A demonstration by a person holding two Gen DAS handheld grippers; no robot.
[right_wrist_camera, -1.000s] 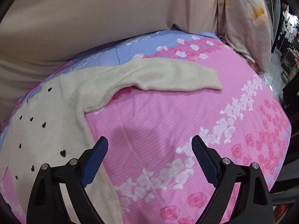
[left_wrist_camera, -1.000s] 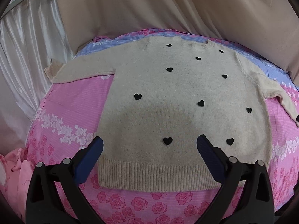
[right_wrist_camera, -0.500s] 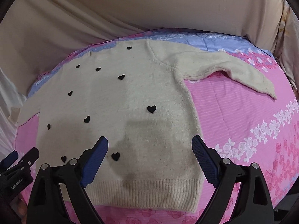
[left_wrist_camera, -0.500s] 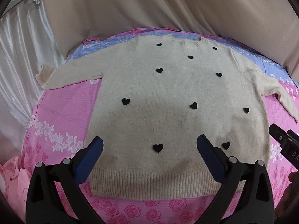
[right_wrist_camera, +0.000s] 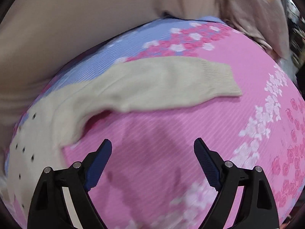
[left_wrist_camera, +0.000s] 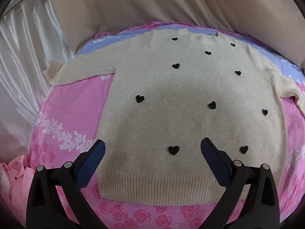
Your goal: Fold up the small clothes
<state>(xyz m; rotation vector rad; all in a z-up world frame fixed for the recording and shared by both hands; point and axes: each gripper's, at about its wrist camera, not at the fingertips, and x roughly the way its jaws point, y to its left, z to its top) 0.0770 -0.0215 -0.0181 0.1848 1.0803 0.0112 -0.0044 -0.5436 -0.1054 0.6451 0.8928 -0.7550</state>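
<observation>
A cream sweater [left_wrist_camera: 183,103] with black hearts lies flat on the bed [left_wrist_camera: 72,118], neckline toward the far edge, beige curtain [left_wrist_camera: 152,5] behind. The left gripper [left_wrist_camera: 152,152] hovers spread above the near hem. The right gripper [right_wrist_camera: 152,148], jaws apart, has swung back from the body to bare sheet below the right sleeve [right_wrist_camera: 167,80].

Cream sweater [left_wrist_camera: 183,103] — black hearts, pink-and-lilac rose-print sheet [left_wrist_camera: 72,114], beige curtain [left_wrist_camera: 152,5]
</observation>
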